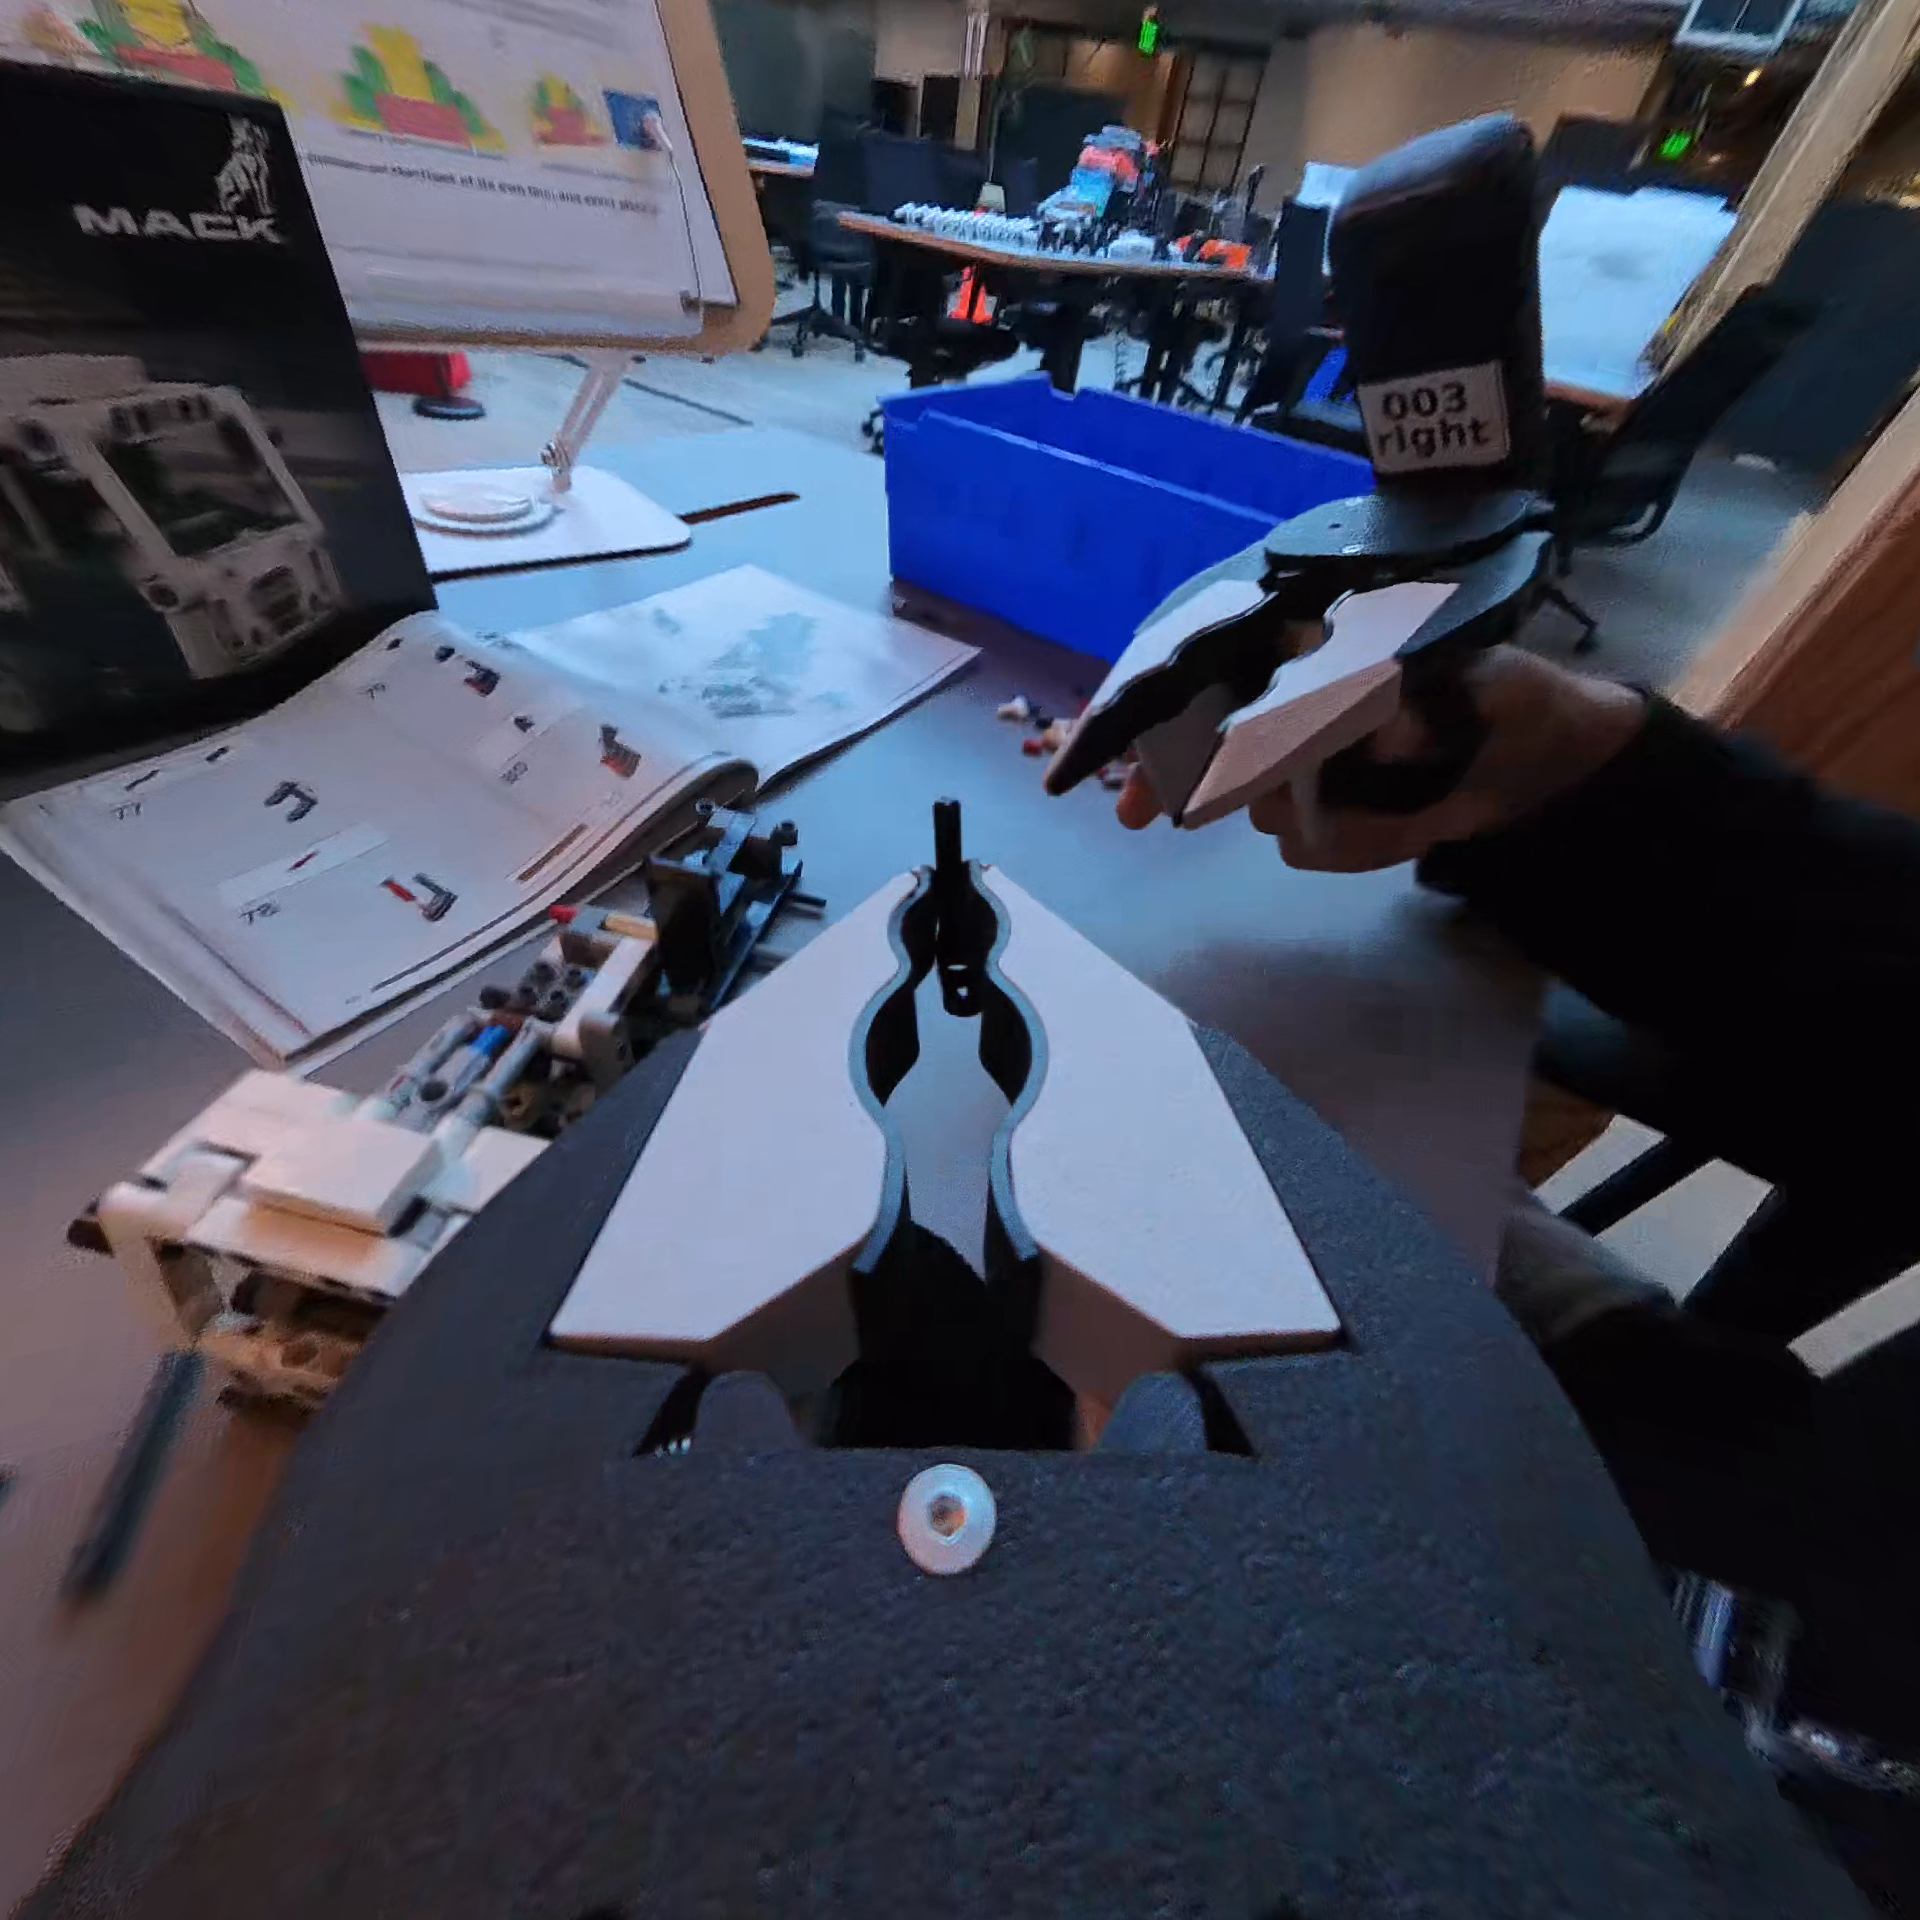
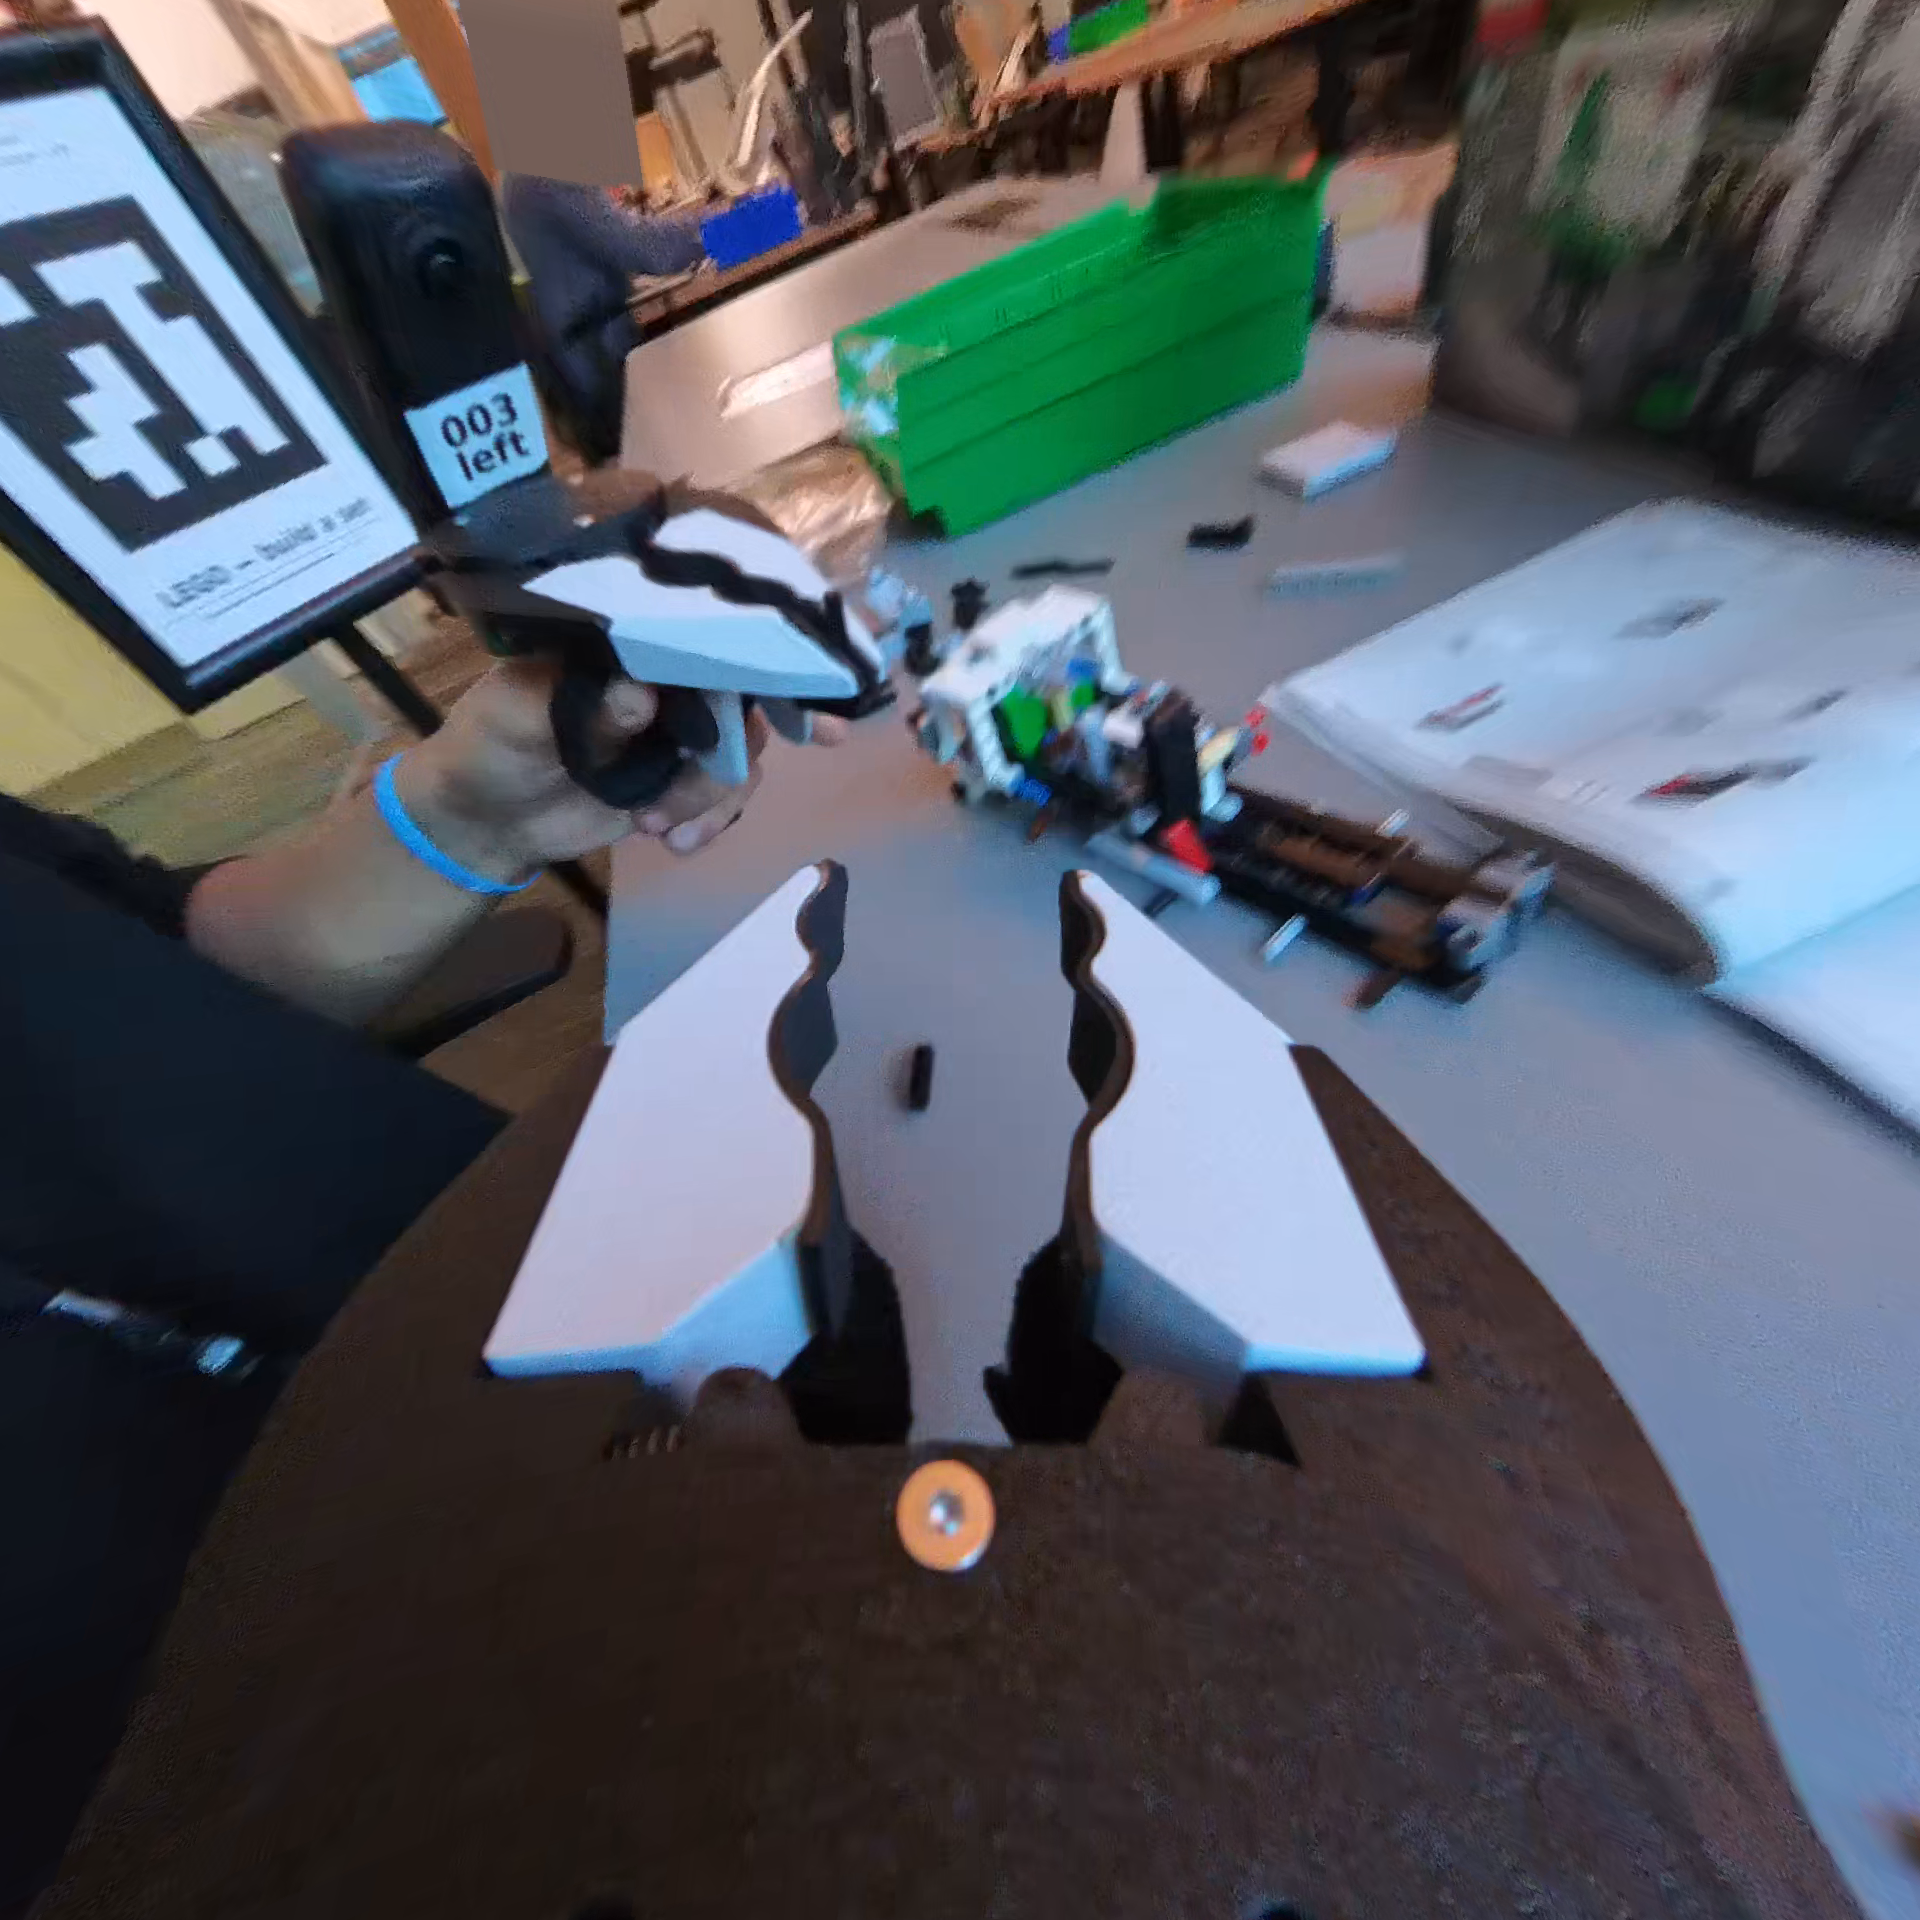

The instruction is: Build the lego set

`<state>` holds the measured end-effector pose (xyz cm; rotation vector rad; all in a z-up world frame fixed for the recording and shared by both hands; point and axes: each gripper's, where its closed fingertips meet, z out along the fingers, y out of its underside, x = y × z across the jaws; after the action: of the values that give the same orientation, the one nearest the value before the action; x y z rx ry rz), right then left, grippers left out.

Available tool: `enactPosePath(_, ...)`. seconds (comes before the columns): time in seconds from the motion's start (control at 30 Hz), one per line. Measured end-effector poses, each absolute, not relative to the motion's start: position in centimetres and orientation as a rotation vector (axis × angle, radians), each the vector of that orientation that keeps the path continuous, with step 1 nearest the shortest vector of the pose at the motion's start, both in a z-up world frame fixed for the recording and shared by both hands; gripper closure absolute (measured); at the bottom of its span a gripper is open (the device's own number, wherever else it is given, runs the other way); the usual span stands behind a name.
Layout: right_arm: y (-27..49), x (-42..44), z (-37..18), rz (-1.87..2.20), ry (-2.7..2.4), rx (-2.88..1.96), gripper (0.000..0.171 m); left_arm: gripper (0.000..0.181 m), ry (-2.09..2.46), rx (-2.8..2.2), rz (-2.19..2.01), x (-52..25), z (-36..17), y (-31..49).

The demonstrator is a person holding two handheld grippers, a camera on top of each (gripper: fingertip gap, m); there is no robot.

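My left gripper (image 1: 951, 883) is shut on a small black lego axle piece (image 1: 954, 914) that sticks up past its tips, held above the grey table. The part-built white and black lego truck (image 1: 436, 1081) lies on the table to its left; it also shows in the right wrist view (image 2: 1143, 769). My right gripper (image 2: 951, 883) is open and empty above the table, over a small black piece (image 2: 917, 1078) lying below between its fingers. In the left wrist view the right gripper (image 1: 1143, 774) hovers at the right, open. In the right wrist view the left gripper (image 2: 868, 675) is at the left, shut.
An open instruction booklet (image 1: 436, 790) lies beside the truck, a black set box (image 1: 177, 416) stands behind it. A blue bin (image 1: 1081, 509) and loose pieces (image 1: 1039, 727) lie farther back. A green bin (image 2: 1081, 374), a marker sign (image 2: 166, 384) and scattered parts (image 2: 1226, 540) show too. My right fingertips sit around 7 centimeters from my left ones.
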<state>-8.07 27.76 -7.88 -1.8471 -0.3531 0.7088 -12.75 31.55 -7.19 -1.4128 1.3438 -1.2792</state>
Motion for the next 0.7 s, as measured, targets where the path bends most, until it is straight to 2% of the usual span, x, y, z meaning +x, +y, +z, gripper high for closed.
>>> enactPosePath(0.07, 27.7, -9.0, -10.2, 0.738, -0.355, -1.920, 0.131, 0.178, 1.354, -1.419, -1.242, -13.0, -8.4, 31.3)
enactPosePath(0.2, 28.3, -10.1, -10.8, 0.753, -0.311, -1.910, 0.136, 0.178, 1.364, -1.443, -1.216, -13.4, -9.2, 31.4)
enactPosePath(0.47, 26.9, -10.7, -16.6, 0.280, -0.579, -2.201, 0.137, 0.178, 1.448, -1.583, -1.176, -15.4, -12.2, 32.8)
enactPosePath(0.6, 27.2, -12.5, -17.2, 0.336, -0.609, -2.203, 0.141, 0.178, 1.518, -1.598, -1.200, -14.6, -13.4, 31.6)
enactPosePath(0.7, 28.0, -13.7, -15.1, 0.440, -0.562, -2.085, 0.144, 0.178, 1.586, -1.526, -1.172, -14.0, -13.5, 30.5)
